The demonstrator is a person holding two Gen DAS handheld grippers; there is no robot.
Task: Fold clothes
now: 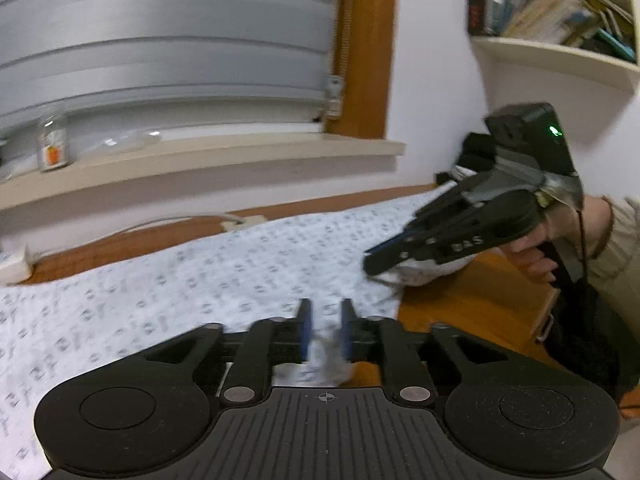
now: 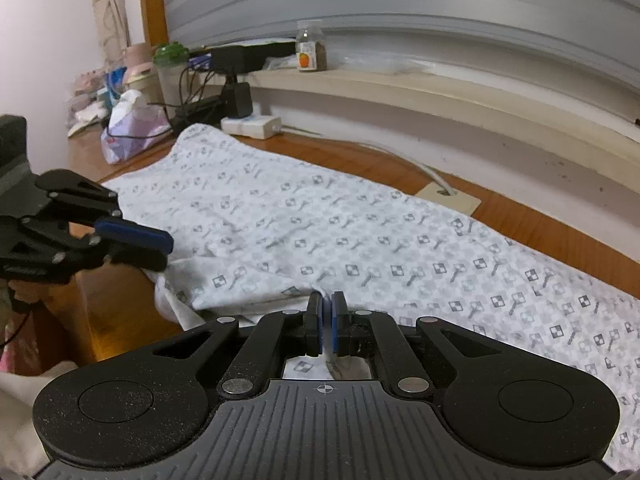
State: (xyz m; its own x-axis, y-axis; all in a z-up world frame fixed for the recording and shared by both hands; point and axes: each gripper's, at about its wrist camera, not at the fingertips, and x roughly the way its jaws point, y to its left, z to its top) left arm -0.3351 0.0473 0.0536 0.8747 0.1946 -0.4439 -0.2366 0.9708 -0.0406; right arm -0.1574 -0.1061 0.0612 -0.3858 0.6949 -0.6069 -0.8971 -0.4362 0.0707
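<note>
The right gripper [image 2: 327,314] is clenched on the near edge of the garment [image 2: 360,240], a white cloth printed with small grey checker-and-key marks. The cloth lies spread flat along the wooden table [image 2: 540,224], under the window sill [image 2: 400,80]. The left gripper [image 1: 325,322] has its pads apart with a bunch of cloth between them; it is unclear whether they press it. Only the right view shows the power strip [image 2: 252,125] and a jar [image 2: 311,46]; only the left view shows the bookshelf [image 1: 560,12].
</note>
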